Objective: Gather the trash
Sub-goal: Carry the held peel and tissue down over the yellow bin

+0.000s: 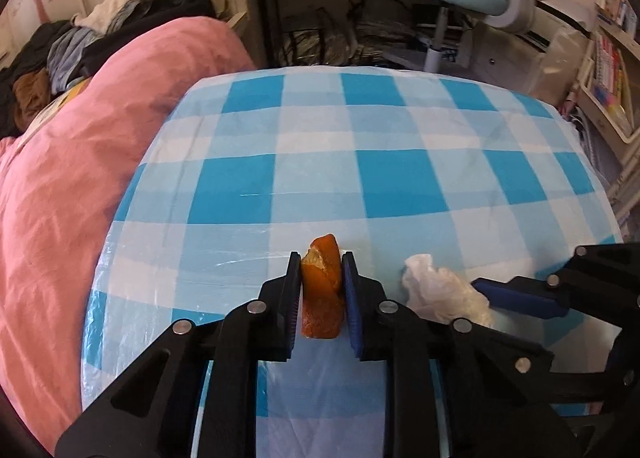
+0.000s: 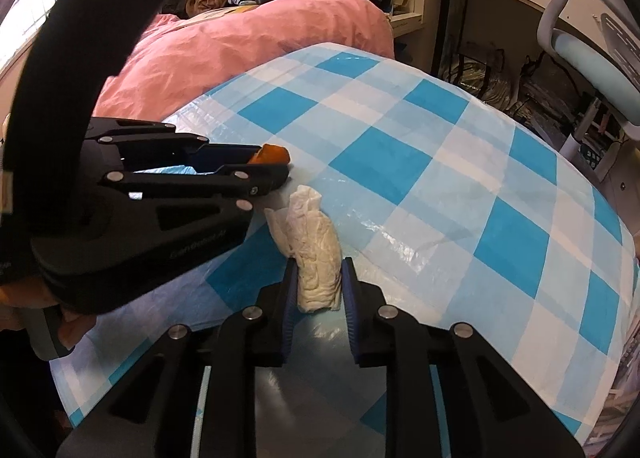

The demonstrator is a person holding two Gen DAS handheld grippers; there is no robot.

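The curled orange peel strip (image 1: 322,286) was clamped by the left gripper (image 1: 321,258) — and the crumpled white tissue wad (image 2: 316,258) by the right gripper (image 2: 319,264) just beside it — so both scraps could be carried off the blue-checked plastic tablecloth (image 1: 400,137).

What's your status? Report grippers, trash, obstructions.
Left gripper shut on orange peel. Right gripper shut on crumpled tissue. Both still at the checked tablecloth. Nothing in the way.

Glossy plastic checked tablecloth (image 1: 360,161), crumpled paper tissue (image 2: 316,258), matt blk plastic tongs (image 1: 321,282), rough orange peel (image 1: 322,290)
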